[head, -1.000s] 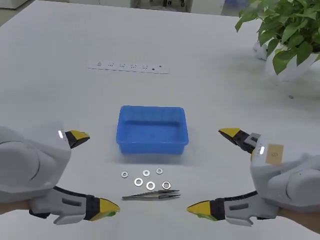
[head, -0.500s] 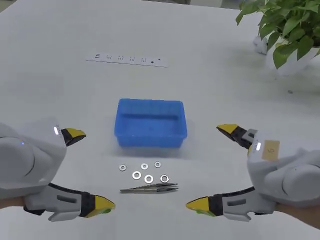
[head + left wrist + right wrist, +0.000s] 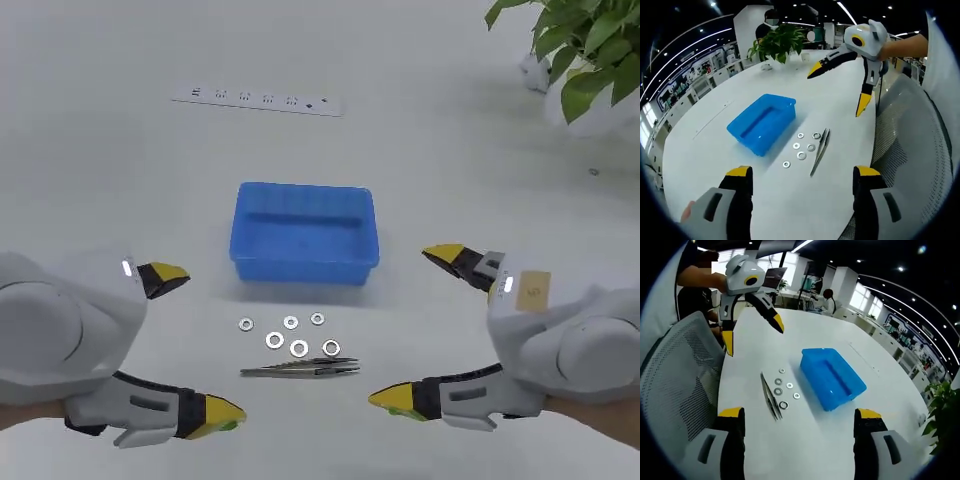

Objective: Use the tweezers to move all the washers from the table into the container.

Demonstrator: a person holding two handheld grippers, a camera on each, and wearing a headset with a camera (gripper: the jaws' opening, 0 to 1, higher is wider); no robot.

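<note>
Head view: a plain white table (image 3: 450, 150) is seen. A power strip (image 3: 256, 101) lies well beyond both grippers, and a potted plant (image 3: 590, 50) stands far ahead of the right one. The left hand-held gripper (image 3: 195, 345) and right hand-held gripper (image 3: 412, 328) are held wide open, nothing gripped. Between them six washers (image 3: 298, 348) lie on the table, with the tweezers (image 3: 300, 370) just nearer and the blue container (image 3: 305, 232) just beyond. A yellow label (image 3: 532, 293) is stuck on the right gripper body; its mark is too small to read.

Left gripper view: an open-plan office with ceiling strip lights and desk rows is seen. A mesh chair (image 3: 905, 150) stands right of the jaws. Washers and tweezers lie dead ahead.

Right gripper view: same office. The chair is left of the jaws; the container sits ahead, right of the washers.
</note>
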